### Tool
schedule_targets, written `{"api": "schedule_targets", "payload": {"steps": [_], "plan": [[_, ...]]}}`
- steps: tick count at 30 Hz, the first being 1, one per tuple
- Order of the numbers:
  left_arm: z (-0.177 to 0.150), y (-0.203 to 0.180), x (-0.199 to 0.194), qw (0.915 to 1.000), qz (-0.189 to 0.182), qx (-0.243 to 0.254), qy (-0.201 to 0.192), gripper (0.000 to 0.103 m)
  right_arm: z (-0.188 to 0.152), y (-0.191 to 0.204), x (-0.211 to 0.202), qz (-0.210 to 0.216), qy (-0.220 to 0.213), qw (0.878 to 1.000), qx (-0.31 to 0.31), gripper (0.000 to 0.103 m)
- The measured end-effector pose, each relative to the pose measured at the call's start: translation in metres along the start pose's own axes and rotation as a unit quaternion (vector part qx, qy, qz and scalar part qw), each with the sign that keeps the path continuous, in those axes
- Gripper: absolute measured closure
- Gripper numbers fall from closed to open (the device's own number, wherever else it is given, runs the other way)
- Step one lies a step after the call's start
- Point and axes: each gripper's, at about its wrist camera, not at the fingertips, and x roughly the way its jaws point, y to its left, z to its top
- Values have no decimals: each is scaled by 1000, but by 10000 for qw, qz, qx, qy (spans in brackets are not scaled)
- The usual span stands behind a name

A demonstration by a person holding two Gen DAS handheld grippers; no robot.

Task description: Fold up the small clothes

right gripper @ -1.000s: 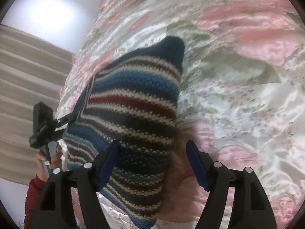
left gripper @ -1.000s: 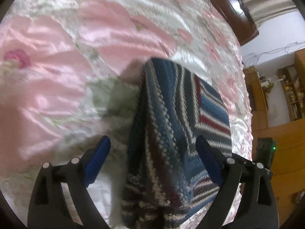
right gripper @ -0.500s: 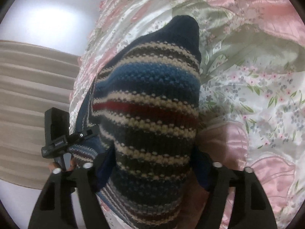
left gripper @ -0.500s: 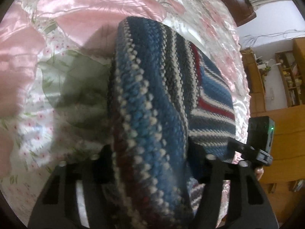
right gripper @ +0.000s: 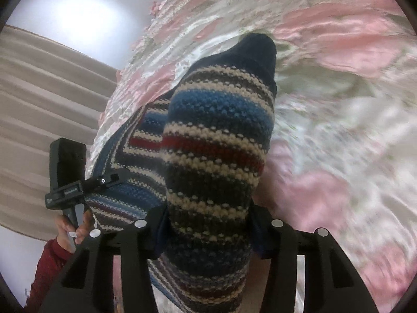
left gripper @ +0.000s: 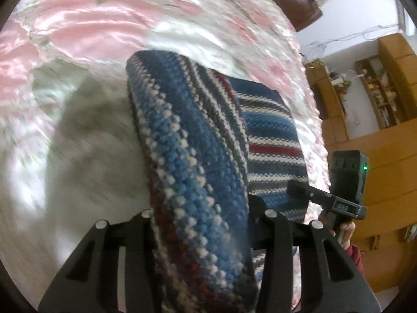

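Note:
A striped knit garment in blue, white, grey and red fills the middle of the left wrist view, bunched up between my fingers. My left gripper is shut on one edge of it. The same knit garment, with a dark navy end on top, rises in the right wrist view, where my right gripper is shut on its other edge. The cloth hangs lifted above the bedspread between the two grippers. Each view shows the other gripper off to the side, held in a hand.
A pink and white floral satin bedspread lies under everything. Wooden shelves and cabinets stand at the right of the left wrist view. A beige curtain hangs at the left of the right wrist view. A red sleeve shows low left.
Both grippers went from open beside the garment to shut on its edges. The garment has since risen and bunched up closer to both cameras.

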Motion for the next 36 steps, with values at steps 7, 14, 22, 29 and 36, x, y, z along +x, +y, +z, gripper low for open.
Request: {"api": "schedule_targets", "payload": {"steps": [7, 14, 22, 29, 36], "plan": [[-65, -69, 11, 9993, -366, 85, -11, 63, -52, -22, -92, -15, -60, 10000, -57, 53], [-133, -118, 56, 9983, -460, 260, 232, 63, -117, -67, -138, -126, 49, 9995, 287, 53], [-176, -101, 104, 9989, 7, 428, 184, 56, -165, -111, -125, 7, -143, 9970, 760, 49], [-191, -95, 96, 9988, 280, 386, -105, 46, -180, -113, -134, 42, -301, 9961, 828, 33], [-226, -116, 53, 9954, 613, 632, -368, 34, -232, -105, -160, -137, -257, 9962, 816, 30]]}}
